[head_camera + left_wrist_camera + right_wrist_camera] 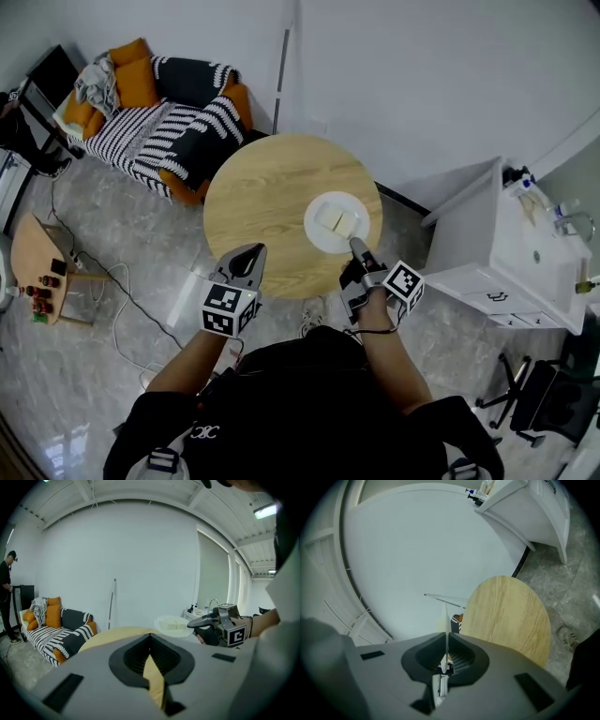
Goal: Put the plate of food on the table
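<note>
A white plate [336, 223] with pale pieces of food sits over the right part of the round wooden table [262, 206]. My right gripper [358, 248] is shut on the plate's near rim. In the right gripper view the plate [446, 620] shows edge-on as a thin white line between the jaws, with the table [506, 616] to the right. I cannot tell whether the plate rests on the wood. The left gripper view shows the plate [172, 624] and the right gripper [194, 623] at the table's right. My left gripper [248, 261] hovers at the table's near edge, shut and holding nothing.
A striped sofa with orange cushions [169, 122] stands behind the table at the left. To the right is a white cabinet with a sink [497, 244]. A small wooden side table [42, 267] and cables lie on the floor at left. An office chair [548, 394] is at lower right.
</note>
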Motion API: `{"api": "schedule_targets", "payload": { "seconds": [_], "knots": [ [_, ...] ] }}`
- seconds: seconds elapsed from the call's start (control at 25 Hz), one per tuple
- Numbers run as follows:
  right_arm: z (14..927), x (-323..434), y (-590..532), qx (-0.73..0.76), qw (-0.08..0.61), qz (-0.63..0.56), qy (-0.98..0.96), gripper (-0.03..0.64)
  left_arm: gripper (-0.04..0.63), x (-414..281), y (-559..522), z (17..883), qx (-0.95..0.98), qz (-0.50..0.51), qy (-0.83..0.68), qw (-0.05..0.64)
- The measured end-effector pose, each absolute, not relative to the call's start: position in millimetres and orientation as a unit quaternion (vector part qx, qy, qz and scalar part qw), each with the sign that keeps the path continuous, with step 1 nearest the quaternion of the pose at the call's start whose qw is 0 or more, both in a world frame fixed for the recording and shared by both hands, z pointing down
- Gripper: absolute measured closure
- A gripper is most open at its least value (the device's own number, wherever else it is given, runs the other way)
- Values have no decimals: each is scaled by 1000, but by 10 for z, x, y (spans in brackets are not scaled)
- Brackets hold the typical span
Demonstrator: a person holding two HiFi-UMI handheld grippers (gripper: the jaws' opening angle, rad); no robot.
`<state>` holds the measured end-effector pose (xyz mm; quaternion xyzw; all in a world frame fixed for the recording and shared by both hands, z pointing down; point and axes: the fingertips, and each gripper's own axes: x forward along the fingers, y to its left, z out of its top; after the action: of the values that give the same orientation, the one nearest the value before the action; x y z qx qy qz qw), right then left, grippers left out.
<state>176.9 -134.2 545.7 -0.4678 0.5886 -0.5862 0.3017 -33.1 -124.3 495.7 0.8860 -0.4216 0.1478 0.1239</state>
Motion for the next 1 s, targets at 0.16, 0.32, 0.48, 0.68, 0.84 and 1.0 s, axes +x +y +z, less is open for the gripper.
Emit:
{"api": "schedule_targets", "payload": {
  "seconds": [0.16,0.32,0.48,0.68,0.84,1.0],
  "knots": [
    [5488,1863,-1569,-460,291,-592,595,595,589,-218,-1439,4915,882,146,-431,123],
    [5493,1882,-1794,-448,284,-597,602,595,589,-124,-1623,4892,881,145,-435,115],
    [5506,1931,-2013,-431,284,-612,599,597,589,-24,-1815,4881,877,145,-443,112],
    [5445,1966,-2262,-412,279,-615,612,597,589,32,-2040,4862,872,143,-454,110],
    [5485,2008,-2384,-413,265,-617,616,597,589,55,-2177,4865,867,141,-463,114],
    [5515,2035,-2444,-413,248,-619,620,595,589,92,-2263,4866,863,141,-470,118]
  ]
}}
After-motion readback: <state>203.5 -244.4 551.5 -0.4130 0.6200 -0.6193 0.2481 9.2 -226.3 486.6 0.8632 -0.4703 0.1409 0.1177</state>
